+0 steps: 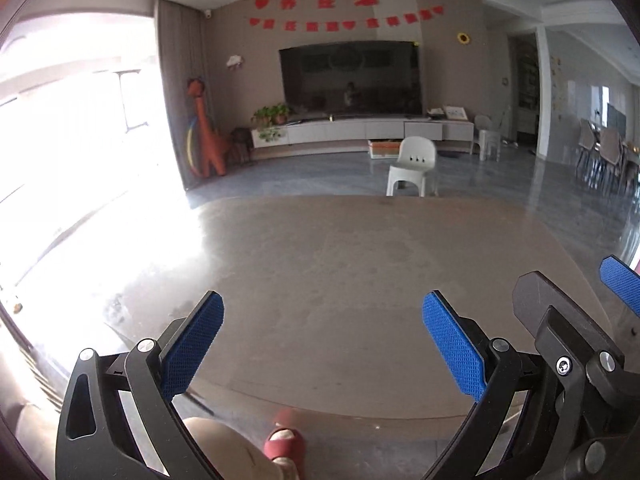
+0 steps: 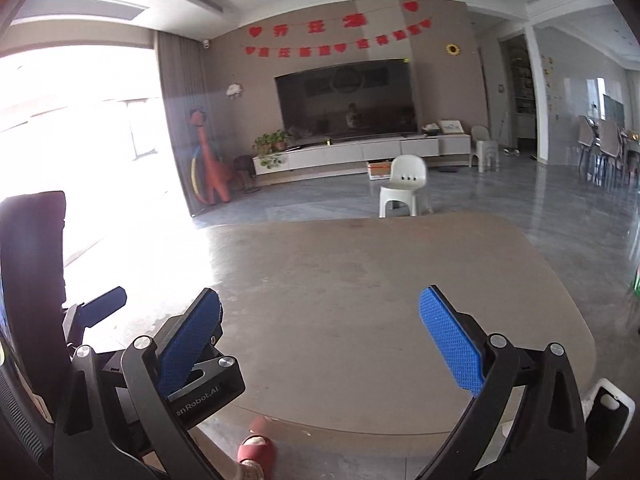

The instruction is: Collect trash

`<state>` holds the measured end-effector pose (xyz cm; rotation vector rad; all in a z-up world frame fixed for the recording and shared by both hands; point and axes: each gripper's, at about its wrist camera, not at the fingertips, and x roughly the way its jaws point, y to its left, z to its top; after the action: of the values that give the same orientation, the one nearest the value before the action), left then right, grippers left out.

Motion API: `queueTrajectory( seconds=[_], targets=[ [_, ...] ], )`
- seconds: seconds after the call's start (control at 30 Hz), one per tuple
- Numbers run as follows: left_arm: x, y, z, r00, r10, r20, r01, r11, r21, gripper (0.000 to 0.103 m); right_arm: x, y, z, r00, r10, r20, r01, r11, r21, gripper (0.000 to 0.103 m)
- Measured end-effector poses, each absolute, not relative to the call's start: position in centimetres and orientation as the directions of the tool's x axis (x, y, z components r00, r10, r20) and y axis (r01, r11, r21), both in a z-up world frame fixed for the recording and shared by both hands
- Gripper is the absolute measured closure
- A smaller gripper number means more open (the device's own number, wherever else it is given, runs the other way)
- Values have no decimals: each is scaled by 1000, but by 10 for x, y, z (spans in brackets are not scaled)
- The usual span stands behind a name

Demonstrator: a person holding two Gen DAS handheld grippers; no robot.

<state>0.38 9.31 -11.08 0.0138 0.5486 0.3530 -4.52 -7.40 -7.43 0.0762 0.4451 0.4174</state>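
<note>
1. Nearest our lenses are the blue pads of the two tools: the left hand-held gripper (image 1: 322, 344) fills the lower part of the left wrist view with its jaws spread wide and nothing between them.
2. Our right hand-held gripper (image 2: 320, 340) sits the same way at the bottom of the right wrist view, jaws spread and carrying nothing.
3. We hold the two side by side; part of the right tool shows at the lower right of the left wrist view, and part of the left one at the lower left of the right wrist view.
4. Below the pads, at the bottom centre, we see a foot in a red slipper (image 1: 282, 442) on the floor.
5. Ahead of us, the tabletop (image 1: 360, 272) spreads across the middle of both views, and we find no trash on it: no wrapper, paper or scrap that we can make out, though glare washes out its left side.
6. We see no bin or bag for the trash either; a white object at the lower right edge of the right wrist view is too cut off to identify.
7. Beyond the tabletop, in the upper half, stand a white chair (image 1: 414, 166) and a television (image 1: 350, 78).
8. We judge that either the collecting is finished or nothing has been picked up yet; these views alone do not settle it.
</note>
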Motion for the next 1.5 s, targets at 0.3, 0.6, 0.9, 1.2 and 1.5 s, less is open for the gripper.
queueTrajectory(
  seconds=[0.3,0.6,0.9,1.2,1.5],
  targets=[
    [-7,122,-110,791,334,-513,-342,936,81,5,-49,-44,-68,801,444,-401,-417,895,159,3],
    [-11,110,-109,799,383,-464,-372,921,120,5,-52,-36,-65,822,415,-390,-417,905,85,3],
    [-16,112,-102,798,411,-442,-404,908,115,5,-56,-42,-63,830,422,-365,-427,902,73,3],
    [-26,111,-102,806,441,-396,-429,895,122,5,-57,-36,-64,836,418,-354,-424,903,64,3],
    [-30,109,-100,807,434,-401,-427,897,113,5,-62,-44,-65,839,420,-345,-426,903,64,3]
  ],
)
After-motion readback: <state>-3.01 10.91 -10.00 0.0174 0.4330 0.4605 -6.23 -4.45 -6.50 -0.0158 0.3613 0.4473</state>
